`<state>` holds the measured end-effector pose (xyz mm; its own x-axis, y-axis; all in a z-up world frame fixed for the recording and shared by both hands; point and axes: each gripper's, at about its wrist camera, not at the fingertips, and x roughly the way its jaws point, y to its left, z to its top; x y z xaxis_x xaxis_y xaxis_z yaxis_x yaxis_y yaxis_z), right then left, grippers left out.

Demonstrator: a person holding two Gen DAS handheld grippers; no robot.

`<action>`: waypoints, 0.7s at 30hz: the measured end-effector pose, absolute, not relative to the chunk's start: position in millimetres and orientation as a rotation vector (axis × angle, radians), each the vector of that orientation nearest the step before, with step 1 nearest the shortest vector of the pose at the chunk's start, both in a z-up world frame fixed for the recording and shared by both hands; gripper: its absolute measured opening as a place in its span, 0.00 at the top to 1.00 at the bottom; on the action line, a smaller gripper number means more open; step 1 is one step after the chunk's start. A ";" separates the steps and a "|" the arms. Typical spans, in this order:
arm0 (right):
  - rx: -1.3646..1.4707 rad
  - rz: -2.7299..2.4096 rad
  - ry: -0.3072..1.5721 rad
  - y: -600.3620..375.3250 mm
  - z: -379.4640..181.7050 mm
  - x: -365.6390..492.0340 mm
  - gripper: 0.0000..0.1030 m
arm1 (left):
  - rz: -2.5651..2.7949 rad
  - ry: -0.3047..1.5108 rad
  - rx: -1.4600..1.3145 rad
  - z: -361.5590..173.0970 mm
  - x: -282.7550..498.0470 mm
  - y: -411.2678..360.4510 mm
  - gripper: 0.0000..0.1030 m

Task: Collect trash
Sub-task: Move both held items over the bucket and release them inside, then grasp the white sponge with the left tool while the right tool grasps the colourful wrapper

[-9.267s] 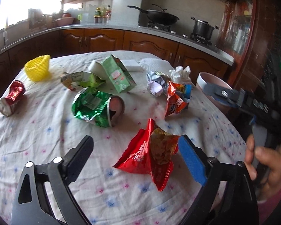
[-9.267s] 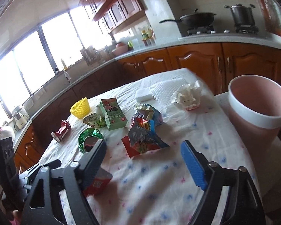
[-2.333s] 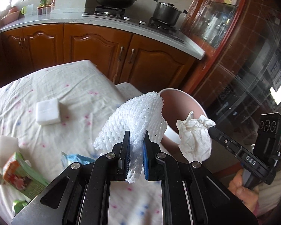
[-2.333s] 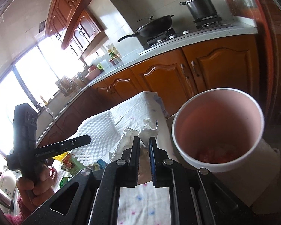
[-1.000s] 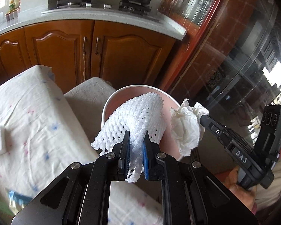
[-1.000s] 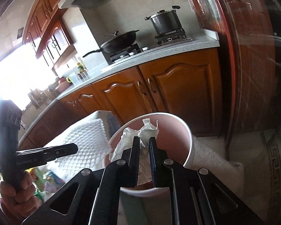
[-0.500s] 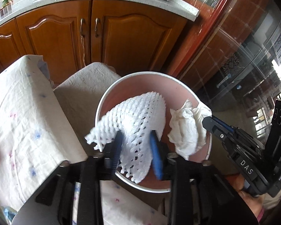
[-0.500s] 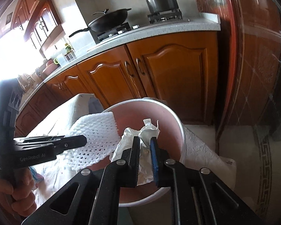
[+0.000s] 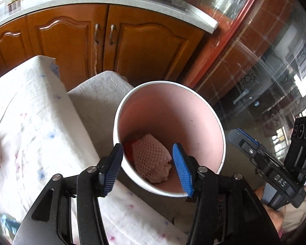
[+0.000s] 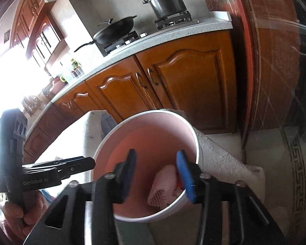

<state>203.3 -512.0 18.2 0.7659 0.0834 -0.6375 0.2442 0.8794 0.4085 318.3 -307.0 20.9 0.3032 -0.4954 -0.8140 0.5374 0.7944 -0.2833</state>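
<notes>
Kitchen backdrop around the covered table

Wooden cabinet doors (image 10: 185, 85) run beneath a pale countertop (image 10: 173, 38), where a black wok (image 10: 116, 30) and a lidded steel pot (image 10: 167, 3) sit on burners; a floral tablecloth (image 9: 30, 126) drapes the table.

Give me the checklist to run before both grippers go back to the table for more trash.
1. Left gripper open and empty: ok.
2. Right gripper open and empty: ok.
3. Foam net lying inside the pink bin: ok.
4. Crumpled tissue inside the bin: cannot tell, not clearly visible.
5. Bin upright beside the table: ok.
6. Trash left on the table: cannot tell, most of the tabletop is out of view.
</notes>
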 end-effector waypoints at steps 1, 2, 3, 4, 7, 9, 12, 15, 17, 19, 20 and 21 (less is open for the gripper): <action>0.504 -0.089 0.693 -511.9 19.2 201.2 0.32 | -0.677 1.051 0.033 22.0 316.7 -302.2 0.43; 0.508 -0.088 0.684 -510.7 20.4 198.9 0.27 | -0.667 1.039 0.018 23.4 314.2 -296.1 0.42; 0.511 -0.088 0.675 -509.4 21.0 196.3 0.25 | -0.662 1.030 0.008 24.5 312.3 -291.3 0.41; 0.515 -0.086 0.668 -508.0 21.9 193.7 0.25 | -0.657 1.022 -0.004 25.4 308.8 -285.1 0.41; 0.531 -0.076 0.650 -503.3 24.5 186.5 0.23 | -0.644 1.003 -0.037 28.1 300.5 -270.4 0.40; 0.535 -0.075 0.641 -499.9 25.9 182.3 0.21 | -0.626 0.980 -0.047 31.0 292.5 -259.1 0.39; 0.541 -0.062 0.628 -492.0 28.6 175.0 0.21 | -0.607 0.952 -0.066 35.4 282.0 -244.1 0.38; 0.547 -0.047 0.617 -484.9 30.7 169.4 0.21 | -0.592 0.929 -0.078 38.6 269.8 -229.9 0.37; 0.550 -0.038 0.613 -480.5 32.3 166.0 0.21 | -0.577 0.916 -0.087 40.3 261.6 -219.2 0.37; 0.549 -0.028 0.608 -473.5 34.4 161.9 0.21 | -0.567 0.903 -0.094 42.5 254.8 -208.1 0.36; 0.549 -0.023 0.606 -471.4 34.3 159.8 0.20 | -0.561 0.898 -0.096 43.3 251.8 -203.9 0.36; 0.548 -0.016 0.605 -467.6 34.9 158.0 0.20 | -0.557 0.893 -0.099 44.0 248.8 -199.9 0.36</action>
<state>158.0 -467.6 34.9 0.8270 0.1424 -0.5439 0.1710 0.8579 0.4846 248.8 -199.9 44.0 0.4955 -0.4992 -0.7108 0.4189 0.8542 -0.3079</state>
